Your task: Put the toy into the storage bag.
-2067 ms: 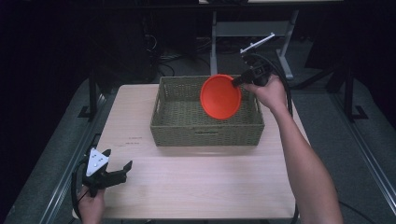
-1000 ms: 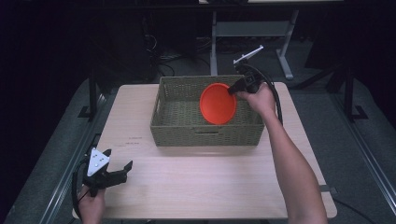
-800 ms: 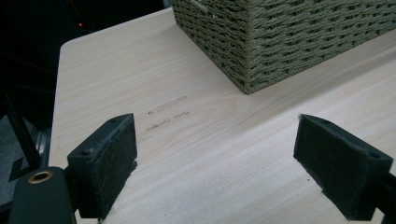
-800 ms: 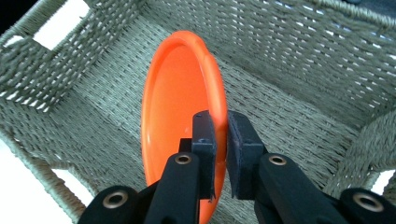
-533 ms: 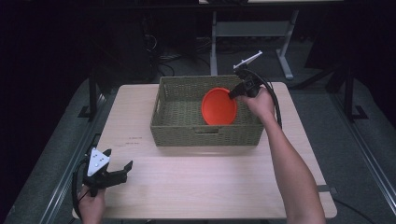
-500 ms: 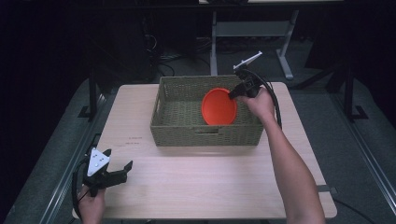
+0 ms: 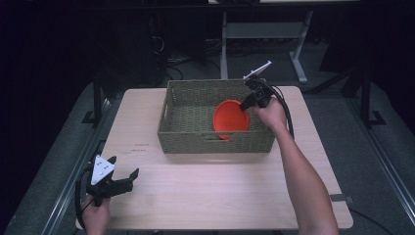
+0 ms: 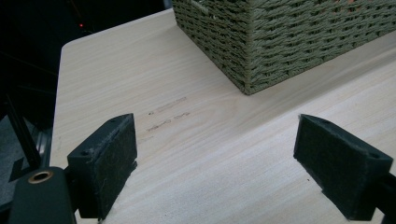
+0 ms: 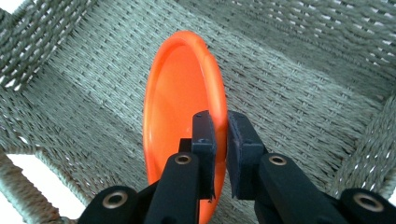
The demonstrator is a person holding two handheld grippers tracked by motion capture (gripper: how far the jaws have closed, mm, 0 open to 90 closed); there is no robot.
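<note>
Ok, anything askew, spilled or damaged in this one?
Nothing spilled or damaged. The one thing off level is the orange plate: it stands on edge inside the woven basket, clamped by its rim in the right tongs. The left tongs are open over bare table.

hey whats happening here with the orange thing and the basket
A person's right gripper is shut on the rim of a round orange plastic plate, holding it on edge inside the olive woven basket on the light wooden table. The left gripper hangs open over the table's near left corner, holding nothing.
</note>
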